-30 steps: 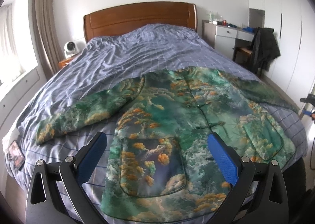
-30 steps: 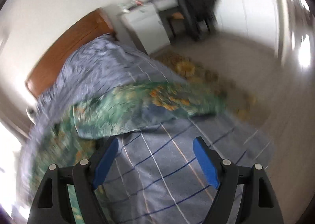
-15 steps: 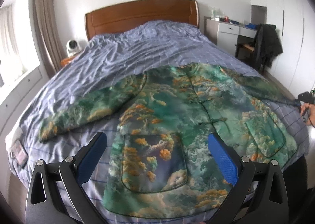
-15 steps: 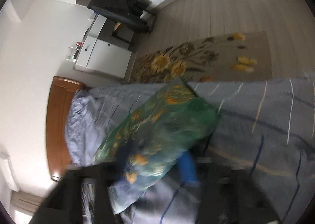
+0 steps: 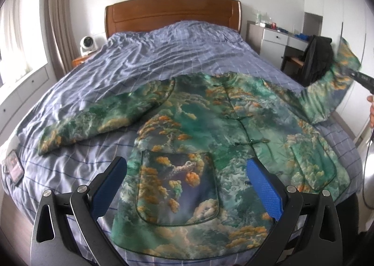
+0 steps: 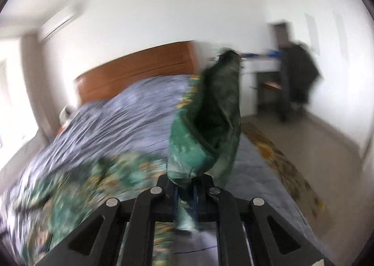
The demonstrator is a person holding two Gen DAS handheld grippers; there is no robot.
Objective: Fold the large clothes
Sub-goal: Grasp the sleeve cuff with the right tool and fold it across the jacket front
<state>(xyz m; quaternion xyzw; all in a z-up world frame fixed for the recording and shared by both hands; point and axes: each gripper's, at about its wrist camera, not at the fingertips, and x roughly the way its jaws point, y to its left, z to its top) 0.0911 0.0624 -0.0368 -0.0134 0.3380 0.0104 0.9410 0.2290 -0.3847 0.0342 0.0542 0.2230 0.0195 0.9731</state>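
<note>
Across the foot half of the bed (image 5: 145, 60) lies a green jacket (image 5: 210, 140) printed with orange and white clouds, front side up, its closed front running down the middle and a patch pocket (image 5: 177, 186) on each lower panel. One sleeve (image 5: 98, 118) stretches flat over the checked blue cover toward the window side; the other sleeve (image 5: 332, 93) is lifted clear of the mattress at the far right, rising toward the right gripper (image 5: 361, 78), whose dark body shows there with a bit of the person's hand behind it. Seen from that gripper's own camera, the picture is smeared, but the cuff end of the raised sleeve (image 6: 208, 125) stands up straight out of the right gripper (image 6: 187, 193): its jaws are pressed together with the green cloth pinched between them, and a short tail of fabric hangs below. The left gripper (image 5: 187, 179) hovers above the hem end of the jacket, jaws spread wide and gripping nothing; the near pocket sits in the gap between its blue fingers (image 5: 264, 186), with cloth visible under both tips though not touching them. Beyond the jacket the rumpled cover runs up to a wooden headboard (image 5: 173, 13). A small white fan (image 5: 87, 43) stands by the curtain, a phone (image 5: 14, 165) rests on the bed's left edge, and a dark coat (image 5: 318, 58) hangs over a chair at the white desk (image 5: 275, 39).
</note>
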